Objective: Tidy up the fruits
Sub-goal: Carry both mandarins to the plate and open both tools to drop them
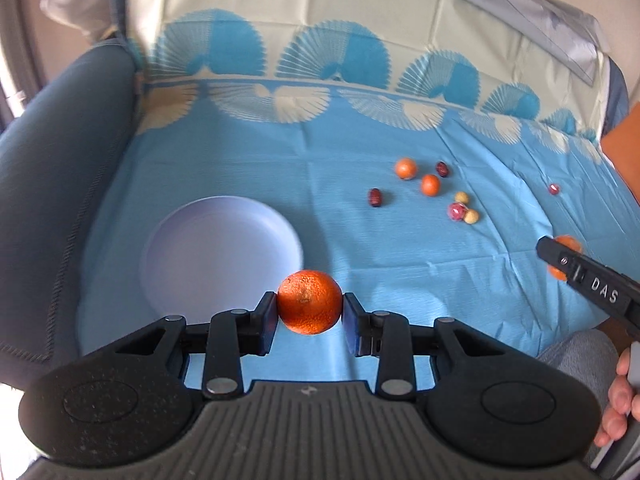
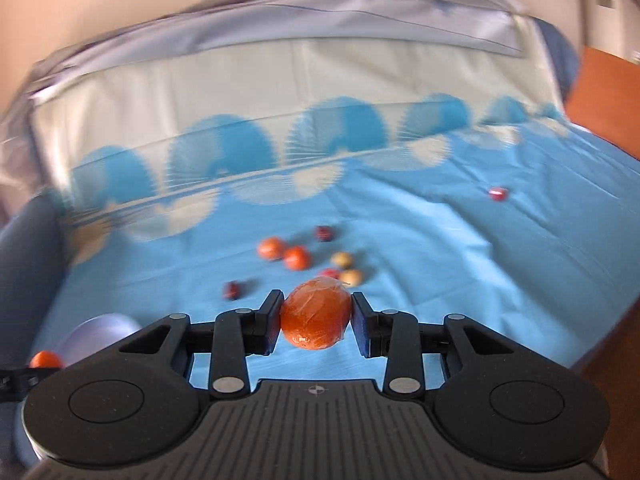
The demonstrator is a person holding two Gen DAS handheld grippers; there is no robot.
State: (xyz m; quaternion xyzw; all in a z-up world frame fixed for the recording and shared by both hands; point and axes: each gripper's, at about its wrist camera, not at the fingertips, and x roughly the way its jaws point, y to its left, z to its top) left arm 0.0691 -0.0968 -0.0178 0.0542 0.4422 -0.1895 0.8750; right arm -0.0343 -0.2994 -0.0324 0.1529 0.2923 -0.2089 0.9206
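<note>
My left gripper point(image 1: 309, 308) is shut on a bare orange point(image 1: 309, 302), held above the blue cloth just right of the pale lilac plate point(image 1: 192, 256). My right gripper point(image 2: 316, 316) is shut on a plastic-wrapped orange point(image 2: 315, 314); it also shows at the right edge of the left wrist view point(image 1: 560, 254). Loose on the cloth lie two small oranges point(image 1: 406, 168) point(image 1: 430, 185), dark red dates point(image 1: 375, 197) point(image 1: 441, 169), two yellowish round fruits point(image 1: 461, 197) and a wrapped pink fruit point(image 1: 457, 211). The plate's edge point(image 2: 100, 332) and the left gripper's orange point(image 2: 46, 359) show low left in the right wrist view.
A lone small red fruit point(image 2: 498, 193) lies far right on the cloth. A grey-blue padded armrest point(image 1: 60, 184) borders the left side. An orange-brown surface point(image 2: 600, 96) lies beyond the cloth's right edge. A folded grey cover point(image 2: 280, 24) lines the back.
</note>
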